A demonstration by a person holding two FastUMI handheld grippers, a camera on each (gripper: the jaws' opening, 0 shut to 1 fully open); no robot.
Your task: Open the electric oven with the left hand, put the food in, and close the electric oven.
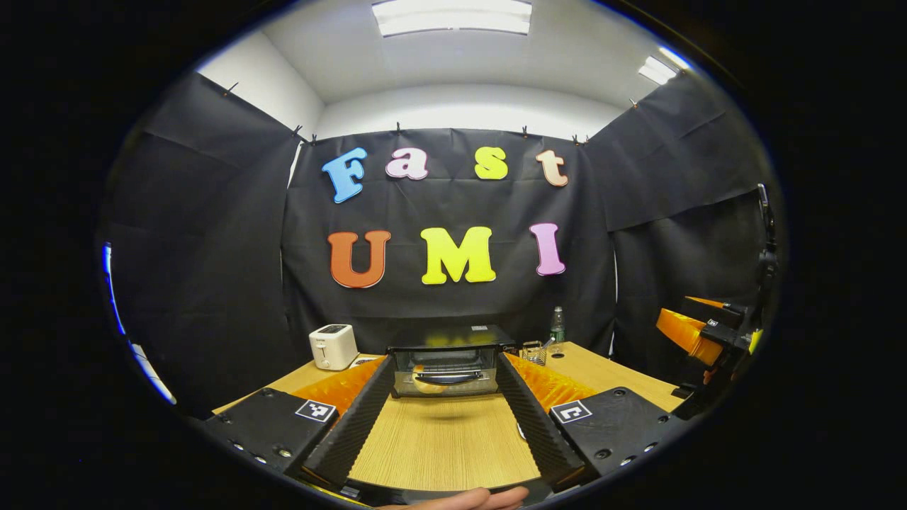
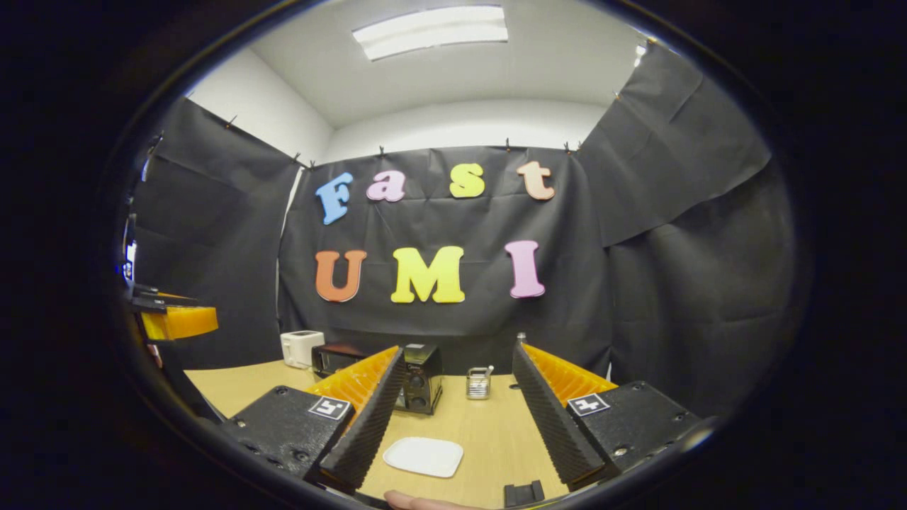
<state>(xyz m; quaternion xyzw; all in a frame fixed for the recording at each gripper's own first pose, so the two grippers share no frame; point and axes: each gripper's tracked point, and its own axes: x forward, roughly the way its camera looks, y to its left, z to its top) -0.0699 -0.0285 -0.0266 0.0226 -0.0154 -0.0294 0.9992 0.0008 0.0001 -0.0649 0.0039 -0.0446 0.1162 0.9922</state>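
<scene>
The black electric oven [image 1: 453, 338] stands on the wooden table [image 1: 439, 446] straight ahead in the left gripper view. Its glass door is closed, and a pale brown piece of food [image 1: 424, 374] shows behind the glass above the handle. My left gripper [image 1: 445, 363] is open in front of the door, a short way back, with nothing between its fingers. My right gripper [image 2: 459, 350] is also open and holds nothing. An empty white plate [image 2: 424, 455] lies on the table below it. In the right gripper view, the oven [image 2: 421, 386] sits partly behind the left finger.
A white toaster [image 1: 333, 346] stands left of the oven. A small wire basket [image 2: 480, 382] and a bottle [image 1: 558, 326] stand to its right. The right gripper [image 1: 708, 333] shows at the far right of the left gripper view. Black cloth walls close in the table.
</scene>
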